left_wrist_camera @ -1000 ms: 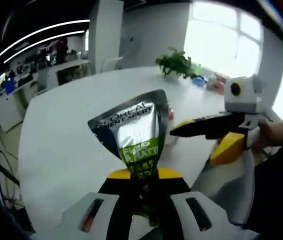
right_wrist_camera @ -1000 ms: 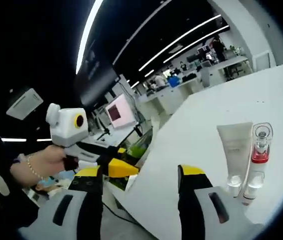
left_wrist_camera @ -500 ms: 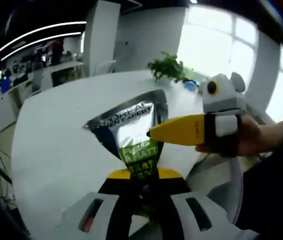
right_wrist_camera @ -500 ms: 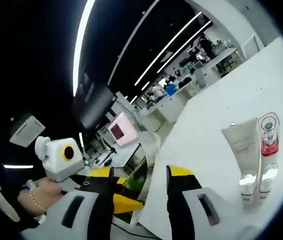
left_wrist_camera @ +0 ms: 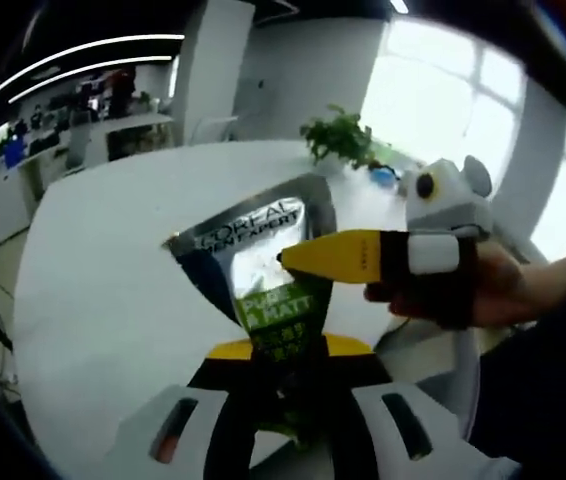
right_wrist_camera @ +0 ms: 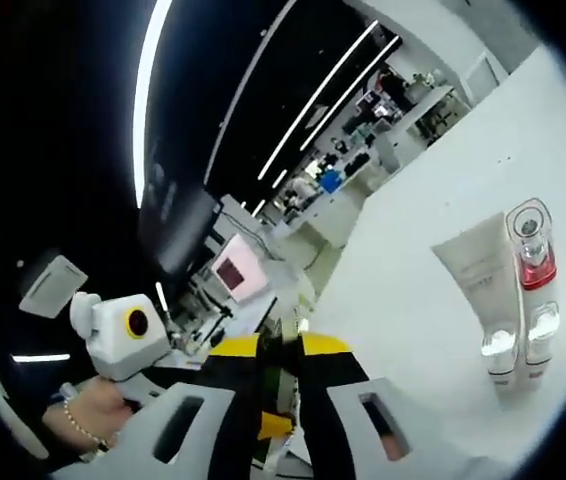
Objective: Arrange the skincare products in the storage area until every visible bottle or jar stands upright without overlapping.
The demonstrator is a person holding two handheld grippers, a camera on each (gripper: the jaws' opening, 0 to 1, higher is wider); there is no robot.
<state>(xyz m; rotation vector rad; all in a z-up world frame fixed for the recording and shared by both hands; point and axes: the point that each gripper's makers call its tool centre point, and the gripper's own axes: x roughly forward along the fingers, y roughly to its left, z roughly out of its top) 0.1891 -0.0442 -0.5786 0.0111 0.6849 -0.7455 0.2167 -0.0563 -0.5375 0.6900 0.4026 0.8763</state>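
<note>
Fingers of left gripper pinch silver-green tube, right gripper fingers clamp its edge too; right gripper view adds white tube & red-band bottle upright on desk.

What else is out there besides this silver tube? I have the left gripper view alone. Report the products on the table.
Observer: In the right gripper view, a white tube stands on its cap on the white table.
Operator: Go on. Give me anything beside it.
Observer: A clear bottle with a red band stands upright right next to it. I cannot tell whether they touch.
Operator: Now report the right tool's jaws.
Observer: The right tool has its jaws close together, with the thin edge of the silver tube between them.
</note>
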